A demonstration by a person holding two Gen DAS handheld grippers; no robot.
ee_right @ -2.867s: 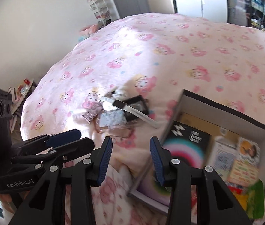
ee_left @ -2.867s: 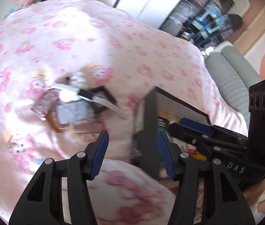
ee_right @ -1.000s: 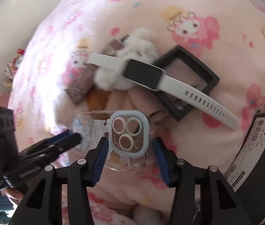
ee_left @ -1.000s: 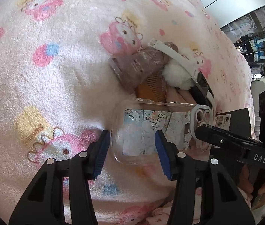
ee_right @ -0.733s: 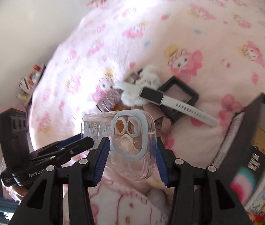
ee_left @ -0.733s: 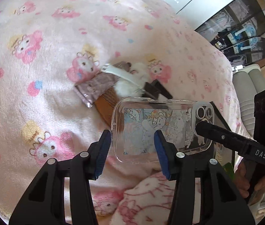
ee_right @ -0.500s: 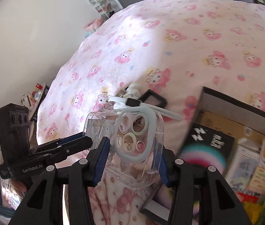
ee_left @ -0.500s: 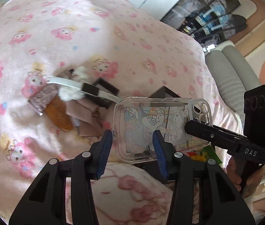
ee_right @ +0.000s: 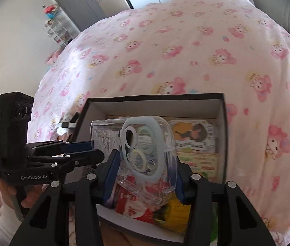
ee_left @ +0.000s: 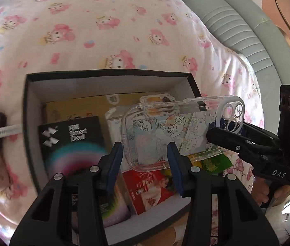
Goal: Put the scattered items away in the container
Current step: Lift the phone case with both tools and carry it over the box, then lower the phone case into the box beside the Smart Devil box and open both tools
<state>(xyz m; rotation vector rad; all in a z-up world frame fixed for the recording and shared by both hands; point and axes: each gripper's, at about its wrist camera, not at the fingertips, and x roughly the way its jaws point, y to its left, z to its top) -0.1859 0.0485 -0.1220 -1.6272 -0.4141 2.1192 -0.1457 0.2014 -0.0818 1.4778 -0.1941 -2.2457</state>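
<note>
Both grippers have carried the clear phone case (ee_left: pixel 165 131) from the bed's clutter to above the black box (ee_left: pixel 30 106); left gripper (ee_left: pixel 146 160) and right gripper (ee_right: pixel 145 176) fingers clamp opposite ends, half-open.

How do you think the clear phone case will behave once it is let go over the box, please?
The phone case is thin and hollow, so probably light and slightly flexible. Its glossy plastic may slide on the packets in the box, likely settling tilted.
</note>
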